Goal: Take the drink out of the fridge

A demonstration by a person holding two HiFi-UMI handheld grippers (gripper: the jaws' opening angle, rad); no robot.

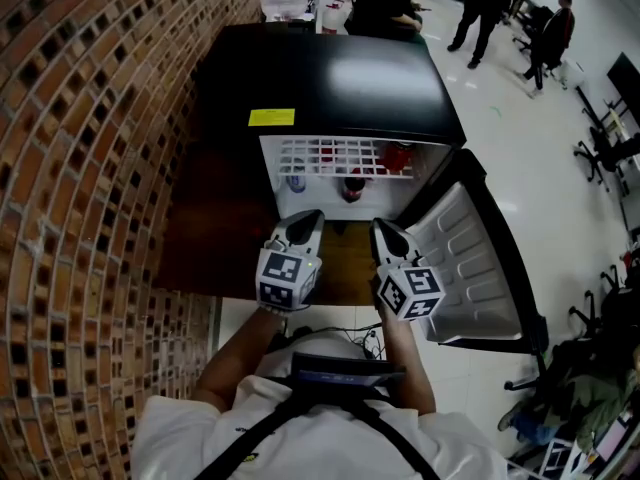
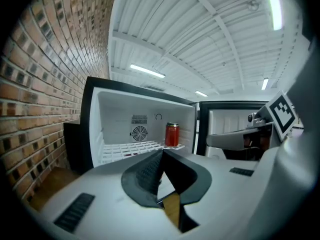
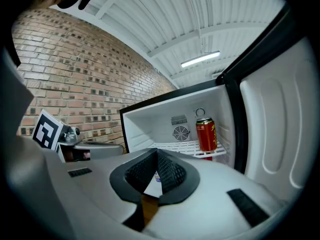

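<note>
Unit in view: one black mini fridge (image 1: pixel 330 78) against one brick wall (image 1: pixel 90 168), with its single door (image 1: pixel 470 258) swung fully open to the right. One yellow label (image 1: pixel 271 117) lies on the fridge top. Inside is one white wire shelf (image 2: pixel 127 148), and one fan grille (image 2: pixel 139 133) on the back wall. One red drink can (image 3: pixel 205 134) stands upright at the right end of the shelf, near the door side. Below the shelf stand two further containers, type not discernible. Two grippers hover side by side before the opening, apart from the can: the left gripper (image 2: pixel 162 151) has jaws closed tip to tip, empty; the right gripper (image 3: pixel 157 151) likewise closed, empty.
</note>
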